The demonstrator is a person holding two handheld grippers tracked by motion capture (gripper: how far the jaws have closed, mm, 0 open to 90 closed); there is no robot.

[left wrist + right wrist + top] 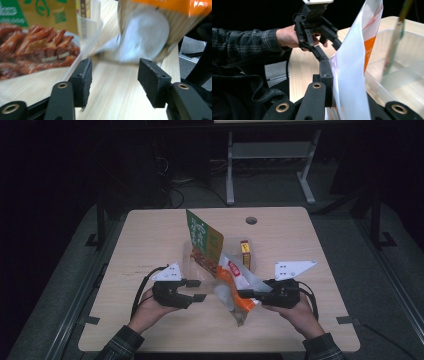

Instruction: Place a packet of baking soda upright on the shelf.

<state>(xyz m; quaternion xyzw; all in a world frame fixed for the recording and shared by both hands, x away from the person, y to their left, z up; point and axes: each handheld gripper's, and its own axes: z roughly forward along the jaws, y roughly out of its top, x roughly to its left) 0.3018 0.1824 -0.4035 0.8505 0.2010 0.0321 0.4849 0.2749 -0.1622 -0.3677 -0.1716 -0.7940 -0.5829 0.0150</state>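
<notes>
A: Two grippers, one packet. The right gripper (243,294) has its jaws clenched on the edge of the orange-and-white snack bag (231,290), which hangs lifted off the table (150,235), near the middle of the front edge and just in front of the clear plastic bin (250,251). The left gripper (196,290) has its jaws released, nothing between them.

B: So how should the bag go into the bin?

A: I'd say keep the right pinch firm and high so the bottom clears the bin's wall, then lower it beside the green packet (202,240) standing upright inside. The left one should stay back, or steady the bin if it slides.

B: What do the gripper views add?

A: The left gripper view shows its pads (83,77) wide apart over bare wood, with the bag's grey underside (145,37) hanging ahead. The right gripper view shows the film squeezed flat at its jaw, and the bin's empty floor (407,82). The high view alone shows a small yellow box (245,251) in the bin's far part.
</notes>
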